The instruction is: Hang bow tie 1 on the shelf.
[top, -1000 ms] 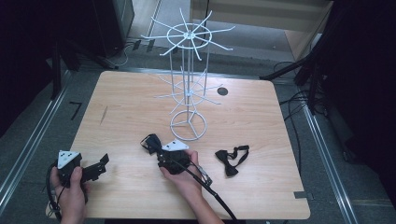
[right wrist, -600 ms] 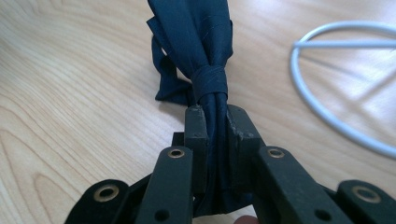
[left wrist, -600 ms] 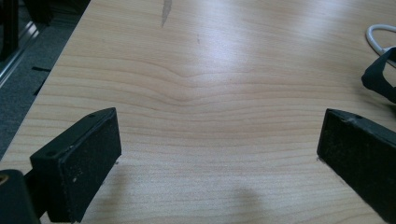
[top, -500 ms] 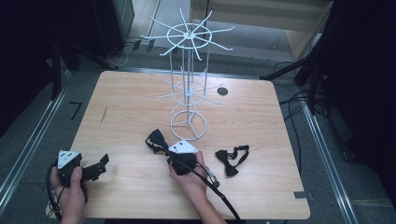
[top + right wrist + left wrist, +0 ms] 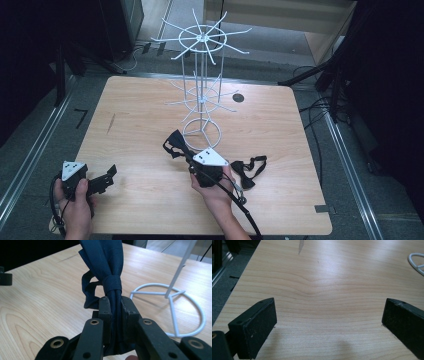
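The right gripper is clamping a dark blue bow tie between its jaws; they have just been closing on it, and the right gripper view shows the pads pinching the fabric just below the tie's knot. A second ago the gripper was lying low over the counter with the tie beneath it. Now it is pointing up and away toward the white wire rack, and the tie is hanging clear of the wood, near the rack's ring base.

So the pick appears done, and the work is likely moving to hanging the tie on one of the rack's arms. The grip is sitting near the knot, so the strap loop is dangling free at the side and may need steering onto a hook.

A second bow tie is lying on the counter just right of the hand. The left gripper is resting at the near left corner, jaws standing wide apart with nothing between them, unmoved from before.
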